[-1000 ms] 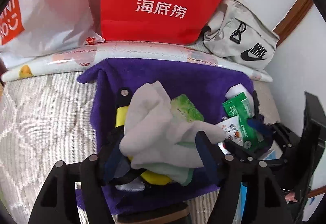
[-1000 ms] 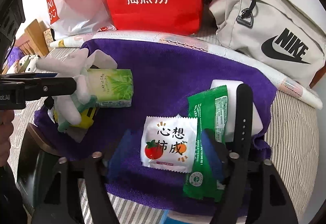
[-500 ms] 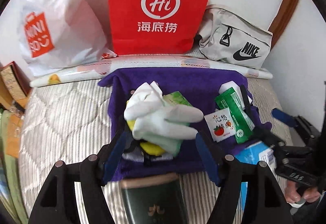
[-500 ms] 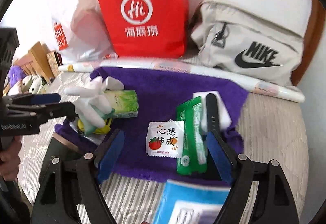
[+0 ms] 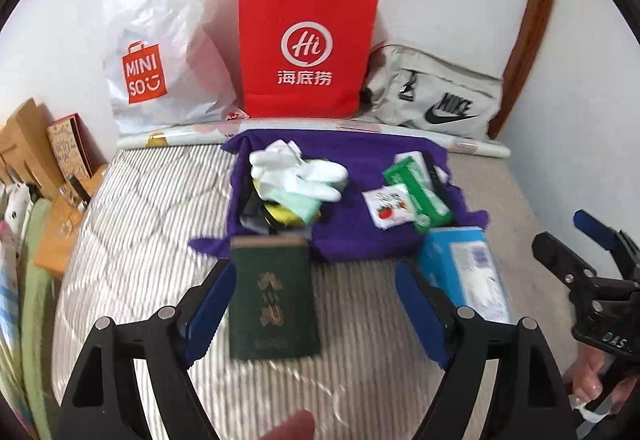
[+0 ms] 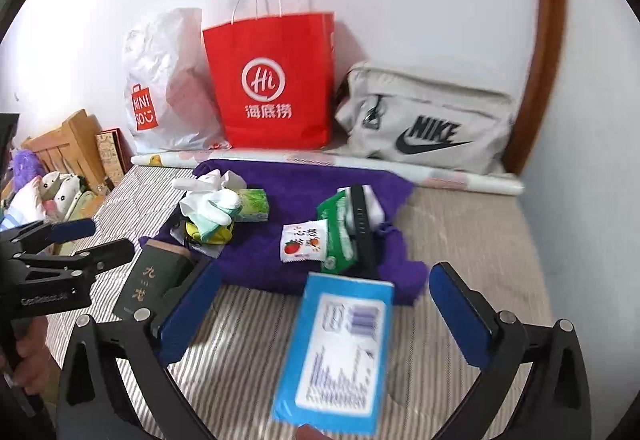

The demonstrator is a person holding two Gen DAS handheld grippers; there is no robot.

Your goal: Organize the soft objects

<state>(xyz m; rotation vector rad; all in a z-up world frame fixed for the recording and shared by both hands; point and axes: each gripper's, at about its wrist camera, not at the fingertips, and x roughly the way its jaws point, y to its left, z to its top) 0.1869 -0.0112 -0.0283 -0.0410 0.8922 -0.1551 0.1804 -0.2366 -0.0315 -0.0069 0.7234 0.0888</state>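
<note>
Both tools stand with their blue-padded fingers spread wide apart, holding nothing, above a bed covered in a striped quilted mattress cover [image 5: 152,207]. The left tool [image 5: 312,304] hangs over a dark green booklet with gold characters [image 5: 272,304] that lies flat on the mattress, its far edge just touching the near border of a purple towel [image 5: 360,232]. The right tool [image 6: 324,304] hangs over a blue and white packet [image 6: 340,352], which lies on the mattress with its far end at the towel's near edge. On the towel's left part sits a heap of white fabric gloves [image 5: 296,175] piled over a pale green sock and a yellow item, next to a green tissue pack [image 6: 252,203]. On the towel's right part lie a white sachet printed with a tomato [image 6: 302,242], a green wrapper [image 6: 338,228] and a black strap [image 6: 362,220], touching one another. Behind the towel a white Miniso plastic bag [image 5: 160,51], a red paper bag with white handles [image 5: 308,51] and a grey Nike pouch [image 6: 428,119] lean against the white wall.
</note>
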